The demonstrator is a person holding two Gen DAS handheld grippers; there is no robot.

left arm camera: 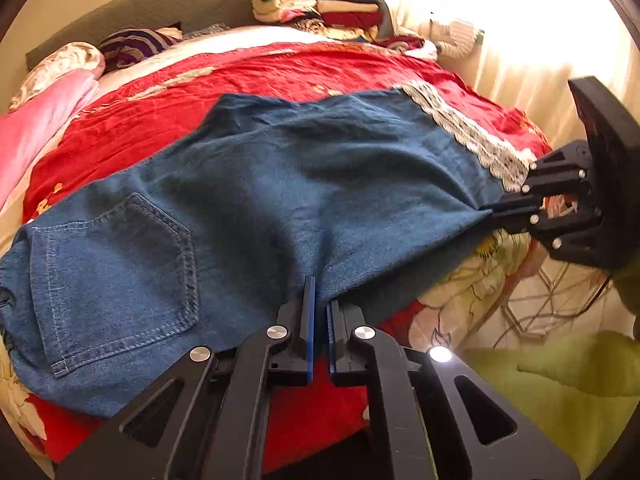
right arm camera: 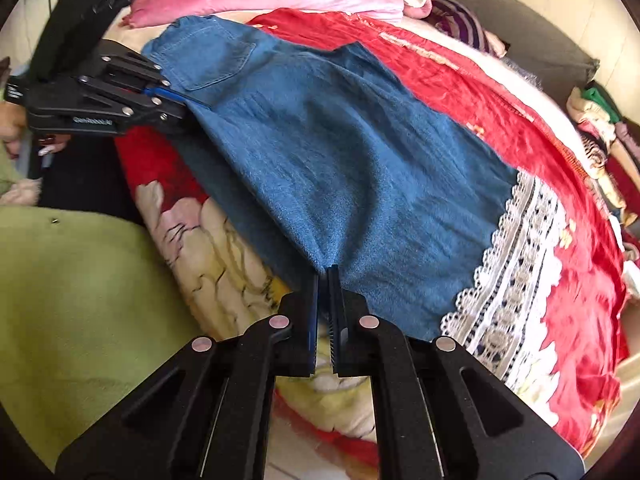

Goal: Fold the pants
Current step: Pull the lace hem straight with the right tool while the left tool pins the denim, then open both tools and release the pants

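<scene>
Blue denim pants (left arm camera: 280, 184) lie flat across a red bedspread (left arm camera: 304, 68), back pocket (left arm camera: 116, 276) at the left, a white lace hem (left arm camera: 468, 132) at the right. My left gripper (left arm camera: 320, 292) is shut on the pants' near edge close to the pocket end. My right gripper (left arm camera: 490, 212) is shut on the near edge close to the lace hem. In the right wrist view the pants (right arm camera: 340, 152) stretch away, the right gripper (right arm camera: 325, 276) pinches the edge, the left gripper (right arm camera: 180, 100) holds it at far left, and the lace hem (right arm camera: 516, 272) lies at right.
Pink pillows (left arm camera: 44, 120) and a striped cushion (left arm camera: 136, 44) lie at the bed's head. A pile of folded clothes (left arm camera: 320, 4) sits at the far corner. A floral quilt (right arm camera: 224, 248) hangs over the near bed edge. A green cloth (right arm camera: 68, 304) lies beside the bed.
</scene>
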